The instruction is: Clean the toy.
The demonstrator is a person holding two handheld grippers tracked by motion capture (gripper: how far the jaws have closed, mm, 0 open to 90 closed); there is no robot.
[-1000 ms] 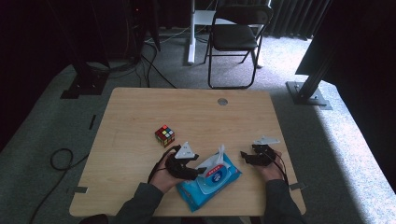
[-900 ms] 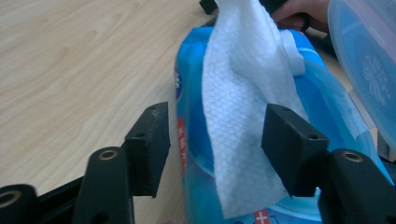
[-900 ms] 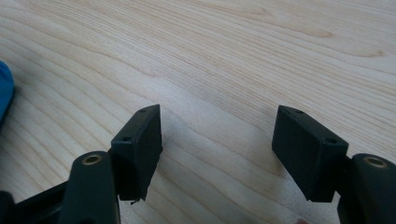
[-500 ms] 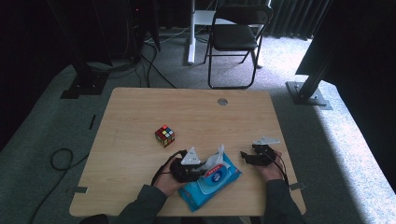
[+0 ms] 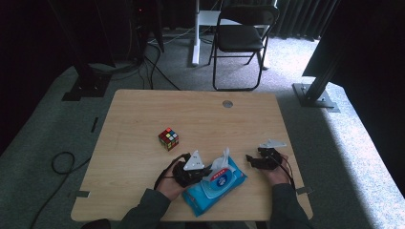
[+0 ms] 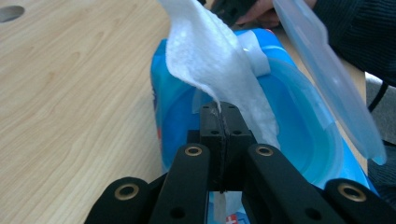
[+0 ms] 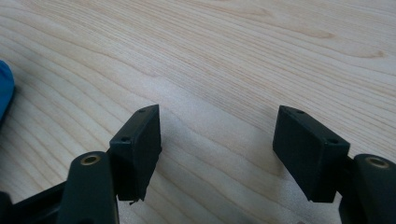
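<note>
The left gripper has just been closing, and low in the middle of its own view its jaws now pinch the lower edge of the white wipe — the sheet runs up from the pads toward the top of the frame. The wipe comes out of the blue wipes pack, which lies at the lower middle of the high view, near the table's front edge, its clear lid flipped up at the right of the left gripper view.

The right gripper rests open over bare wood, holding nothing, right of the pack in the high view.

That is the worry: nothing pins the pack down. A pull could drag the whole pack along, or lift it, instead of freeing one sheet. The grip sits on a thin edge — it may tear or slip, or the next wipe may trail out behind. The cube, up and left, is well apart and safe.
</note>
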